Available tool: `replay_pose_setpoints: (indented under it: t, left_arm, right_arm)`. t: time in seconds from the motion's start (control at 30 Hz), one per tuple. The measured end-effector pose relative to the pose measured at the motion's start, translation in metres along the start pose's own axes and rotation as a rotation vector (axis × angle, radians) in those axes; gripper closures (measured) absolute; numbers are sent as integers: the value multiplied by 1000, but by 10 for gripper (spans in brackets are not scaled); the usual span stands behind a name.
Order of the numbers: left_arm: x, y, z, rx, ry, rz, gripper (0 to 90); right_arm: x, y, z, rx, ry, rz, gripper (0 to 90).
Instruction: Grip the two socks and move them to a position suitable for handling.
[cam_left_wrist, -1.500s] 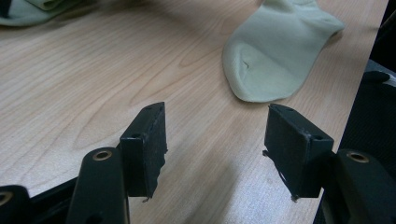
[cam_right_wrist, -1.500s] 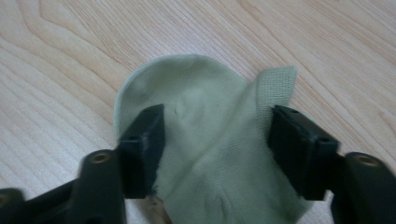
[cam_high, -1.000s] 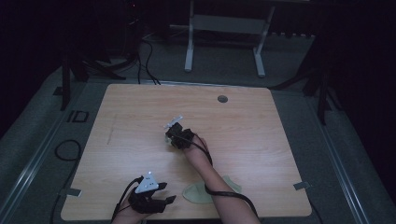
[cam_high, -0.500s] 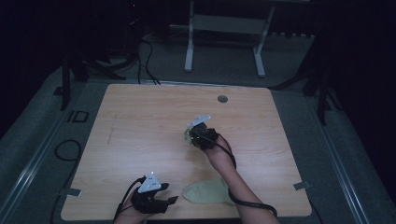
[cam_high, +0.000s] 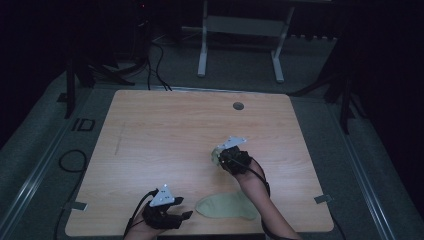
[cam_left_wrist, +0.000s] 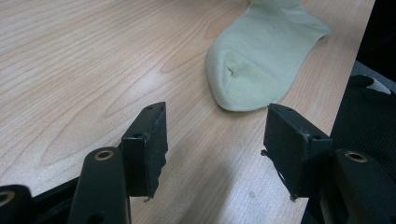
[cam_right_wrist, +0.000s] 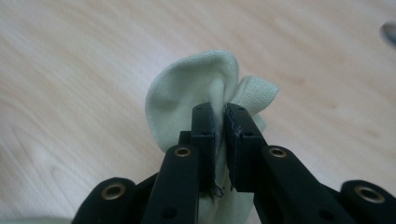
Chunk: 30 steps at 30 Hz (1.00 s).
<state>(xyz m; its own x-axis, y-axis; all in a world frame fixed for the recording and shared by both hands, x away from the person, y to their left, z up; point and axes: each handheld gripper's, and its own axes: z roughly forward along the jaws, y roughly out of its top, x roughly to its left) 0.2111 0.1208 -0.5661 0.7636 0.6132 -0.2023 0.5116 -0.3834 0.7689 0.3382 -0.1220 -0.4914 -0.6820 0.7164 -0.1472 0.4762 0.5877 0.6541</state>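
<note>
the sock (cam_left_wrist: 261, 60) lying flat is a pale, washed-out green, plain with no stripe or print. the second sock (cam_right_wrist: 196, 98) is the same pale green, its knit showing a fine mesh at the edge. the worktop (cam_high: 165, 130) is light wood with a wavy grain. the right tongs (cam_right_wrist: 221, 135) and left tongs (cam_left_wrist: 217, 149) are black, with brass-coloured rivets.

One sock (cam_high: 227, 206) lies flat on the surface (cam_high: 165, 125) at its near edge, right of the middle. The left tool (cam_high: 186, 215) sits just left of it, near that same edge. The right tool (cam_high: 216, 156) is farther in, toward the surface's middle, with a second sock (cam_right_wrist: 196, 88) between its jaws.
</note>
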Motion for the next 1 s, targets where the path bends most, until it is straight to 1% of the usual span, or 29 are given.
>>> replay_pose_setpoints:
  t: [0.17,0.23,0.3,0.37,0.4,0.43,0.47,0.5,0.57,0.6,0.7,0.73,0.8,0.87,0.93,1.0]
  left_arm:
    - [0,1,3,6,1,-2,397]
    - [1,2,4,8,-8,-6,397]
    - [2,2,5,3,-20,-20,398]
    - [3,3,6,5,-22,-25,397]
    - [4,3,7,9,-21,-23,397]
    - [4,4,7,11,-19,-23,397]
    - [5,4,8,13,-16,-21,397]
    - [7,6,8,11,-20,-30,397]
    - [9,10,10,9,-31,-46,397]
    - [10,13,11,12,-35,-47,396]
    - [14,21,14,17,-35,-42,396]
    - [16,25,16,19,-37,-44,396]
    - [19,33,19,30,-18,-33,396]
    - [22,42,23,29,1,-26,395]
    - [25,52,27,33,6,-27,395]
    - [27,63,33,47,22,-14,379]
  right_arm:
    - [3,-19,17,30,17,30,823]
    - [5,-24,24,41,23,37,820]
    - [6,-29,32,63,34,41,810]
    - [7,-35,40,85,40,40,776]
    - [7,-39,43,78,39,41,765]
    - [8,-41,43,60,36,52,750]
    - [8,-42,43,54,37,61,732]
    - [9,-42,43,51,39,60,711]
    - [10,-40,42,62,55,51,613]
    - [10,-39,41,67,64,50,583]
    - [8,-34,34,58,83,30,517]
    - [7,-31,29,53,87,28,513]
    - [3,-26,19,30,86,20,507]
    - [-5,-21,10,6,87,21,509]
    - [-13,-16,4,2,84,25,515]
    - [-20,-13,3,8,80,19,526]
